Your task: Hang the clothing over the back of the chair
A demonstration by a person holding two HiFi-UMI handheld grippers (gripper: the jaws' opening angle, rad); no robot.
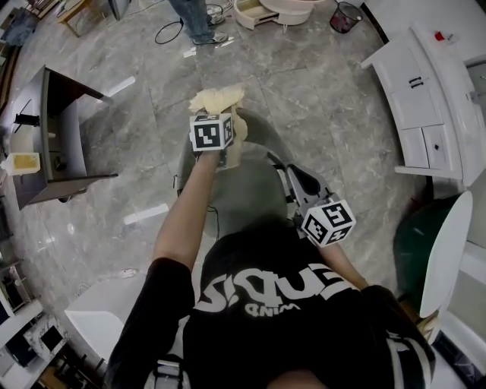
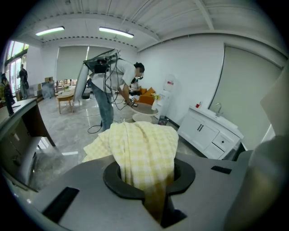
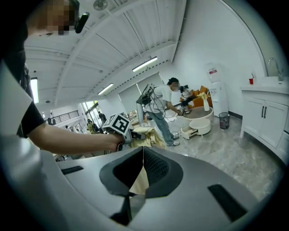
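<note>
The clothing [image 1: 219, 100] is a pale yellow checked cloth bunched ahead of the left gripper's marker cube [image 1: 211, 133]. In the left gripper view my left gripper [image 2: 149, 180] is shut on the cloth [image 2: 140, 149], which bulges up out of the jaws and spills forward. Below and behind it in the head view lies the grey rounded chair [image 1: 247, 194]. My right gripper [image 1: 279, 163] is at the chair's right side. In its own view the right gripper [image 3: 141, 169] has jaws closed together with a sliver of yellow cloth [image 3: 139, 180] pinched between them.
A dark desk [image 1: 61, 137] stands at the left and white cabinets [image 1: 425, 99] along the right wall. A person [image 1: 194, 19] bends over a round white table [image 1: 273, 9] at the far side, near a black wastebasket [image 1: 345, 15]. A white seat [image 1: 99, 311] is at my lower left.
</note>
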